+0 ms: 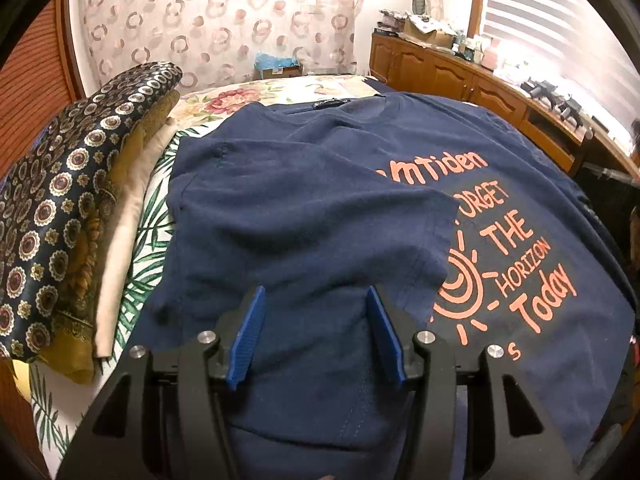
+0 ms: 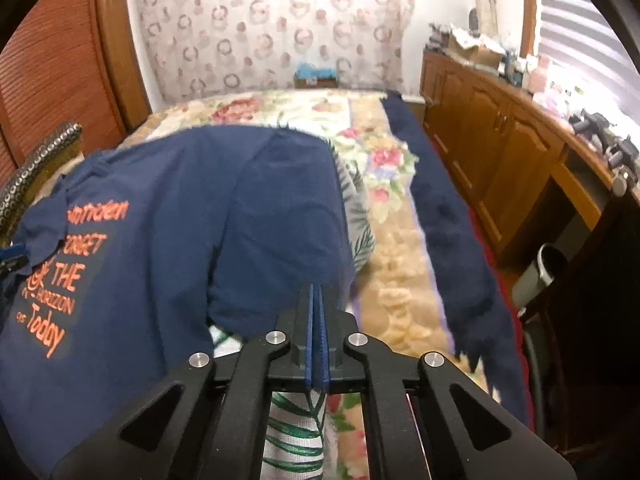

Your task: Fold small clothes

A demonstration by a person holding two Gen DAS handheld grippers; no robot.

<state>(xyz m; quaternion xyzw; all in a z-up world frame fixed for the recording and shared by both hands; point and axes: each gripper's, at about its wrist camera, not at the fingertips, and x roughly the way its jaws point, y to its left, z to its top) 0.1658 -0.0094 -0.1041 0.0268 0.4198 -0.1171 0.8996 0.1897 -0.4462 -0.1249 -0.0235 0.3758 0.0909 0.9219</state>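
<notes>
1. blue-padded left gripper (image 1: 316, 300) hangs released just over the navy t-shirt (image 1: 520, 152), jaws spread wide, nothing between them. one side of the shirt lies folded over the orange print, on the floral bedspread (image 1: 224, 96); a stack of patterned fabrics (image 1: 72, 184) sits beside it.
2. right gripper (image 2: 318, 292) is clenched, pads pressed together at the hem of the shirt's (image 2: 168, 208) right sleeve; whether cloth is pinched, i cannot tell.
3. judgement: light, limp, clingy cotton that sags and wrinkles; best taken at hems, seams or sleeve edges, two corners together.
</notes>
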